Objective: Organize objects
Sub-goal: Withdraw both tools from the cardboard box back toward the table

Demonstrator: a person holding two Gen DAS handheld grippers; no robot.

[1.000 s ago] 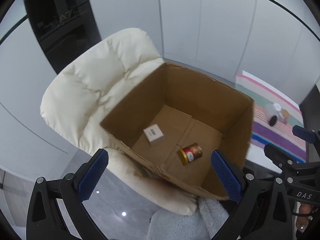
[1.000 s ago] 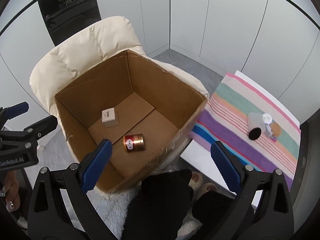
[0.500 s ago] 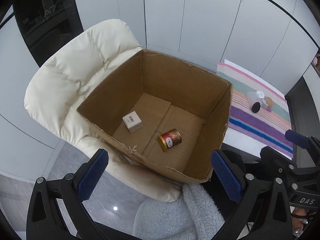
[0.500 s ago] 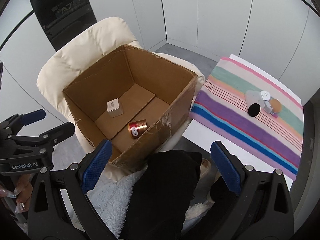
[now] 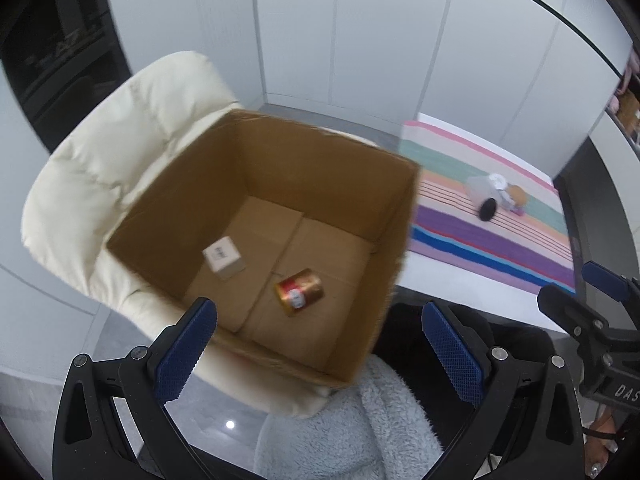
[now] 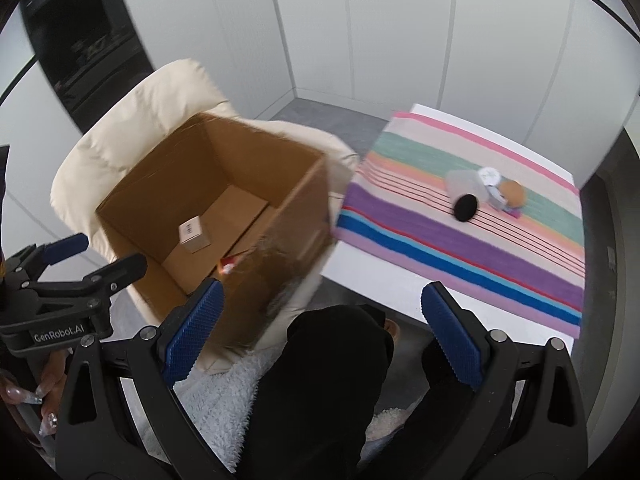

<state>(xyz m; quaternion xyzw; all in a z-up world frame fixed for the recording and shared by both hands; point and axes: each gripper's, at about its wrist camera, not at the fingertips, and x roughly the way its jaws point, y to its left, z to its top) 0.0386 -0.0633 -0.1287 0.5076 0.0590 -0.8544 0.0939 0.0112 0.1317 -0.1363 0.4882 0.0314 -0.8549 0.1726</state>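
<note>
An open cardboard box [image 5: 396, 248] [image 6: 296, 216] sits on a cream padded chair [image 5: 112, 152] [image 6: 132, 136]. Inside lie a small white box [image 5: 223, 258] [image 6: 193, 233] and a gold and red can [image 5: 299, 291], mostly hidden behind the box wall in the right wrist view [image 6: 229, 265]. A white device with a black end [image 5: 482, 198] [image 6: 464, 196] and small items [image 6: 506, 196] lie on a striped cloth [image 5: 492, 248] [image 6: 460, 248]. My left gripper [image 5: 320, 344] is open and empty above the box's near edge. My right gripper [image 6: 322, 336] is open and empty, between box and cloth.
The striped cloth covers a white table [image 6: 372, 284] right of the chair. A person's dark-clad legs [image 6: 332, 380] and a pale fleece blanket [image 5: 352, 428] lie below the grippers. White wall panels [image 5: 360, 40] and a dark cabinet [image 5: 52, 60] stand behind.
Both grippers have drawn back and swung right, away from over the box. The striped cloth and the device on it now fill more of both views. Jaws stay open.
</note>
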